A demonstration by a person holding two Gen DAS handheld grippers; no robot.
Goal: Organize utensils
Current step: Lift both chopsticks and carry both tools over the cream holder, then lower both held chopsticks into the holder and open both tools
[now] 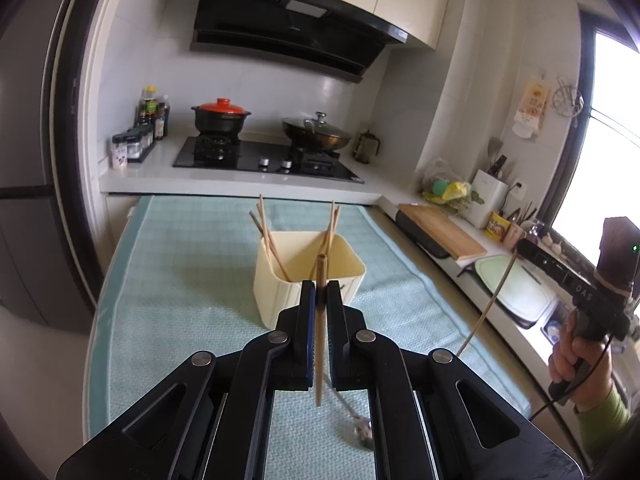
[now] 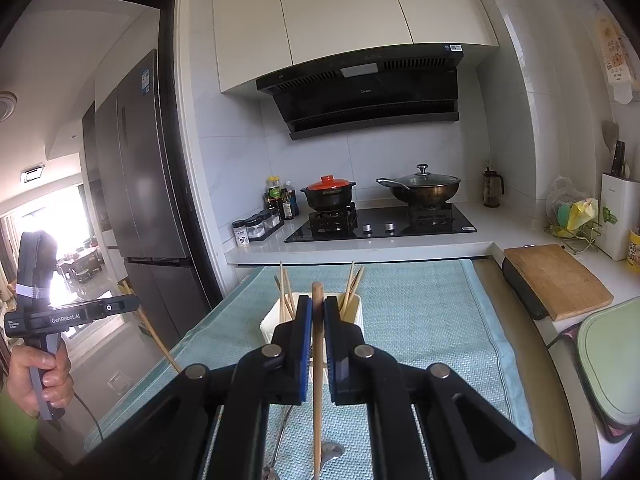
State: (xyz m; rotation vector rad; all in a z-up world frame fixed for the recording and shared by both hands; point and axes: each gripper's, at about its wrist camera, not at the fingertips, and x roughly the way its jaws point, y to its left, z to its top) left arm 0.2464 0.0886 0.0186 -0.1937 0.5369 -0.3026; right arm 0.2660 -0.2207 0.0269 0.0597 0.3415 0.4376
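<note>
Left wrist view: a chopstick stands nearly upright at frame centre, pinched between the closed fingers of the left gripper. Just behind it, mid-frame, sits the cream bin on a teal mat that covers the desk; four more chopsticks lean inside the bin, two left and two right. In the lower middle a spoon lies on the mat.

Right wrist view: the right gripper is likewise clamped on a second chopstick at frame centre, with the bin partly hidden behind the fingers. At the bottom centre, spoons lie on the mat. Beyond the desk, in the upper middle, a stove carries a red-lidded pot and a wok.
</note>
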